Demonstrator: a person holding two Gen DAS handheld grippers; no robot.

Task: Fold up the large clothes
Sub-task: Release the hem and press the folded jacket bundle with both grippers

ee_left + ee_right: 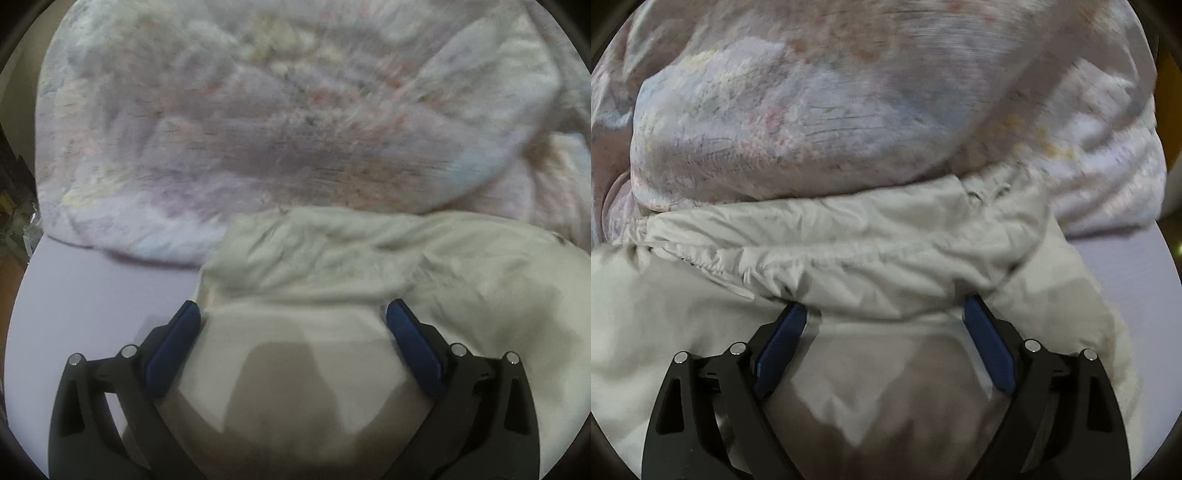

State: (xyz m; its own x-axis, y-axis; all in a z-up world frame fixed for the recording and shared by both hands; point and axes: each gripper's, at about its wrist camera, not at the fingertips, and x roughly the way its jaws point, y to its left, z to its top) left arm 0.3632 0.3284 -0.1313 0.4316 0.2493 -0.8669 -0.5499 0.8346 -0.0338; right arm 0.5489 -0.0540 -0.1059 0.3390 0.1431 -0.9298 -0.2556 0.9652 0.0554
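- At the far left of the left wrist view, the lavender desk [85,295] is bare, and its edge curves down that side, so there is open room for moving there.
- The left gripper [293,317] is released, with the jaws wide apart. The white garment [332,266] lies between its fingers and directly ahead, and the blue pads [173,350] appear to rest on the cloth without pinching it.
- The bunched fold of the white garment runs left to right across both views, so its long axis lies across the fingers of the two grippers.
- Behind this fold, farther from the person, a floral pastel cloth [258,110] is heaped against the white garment.
- The right gripper [886,310] is also released, with the gathered hem [701,258] just ahead of its fingertips; both grippers seem equally near to the fold.
- At the far right, a strip of desk is bare beside the garment's right edge.
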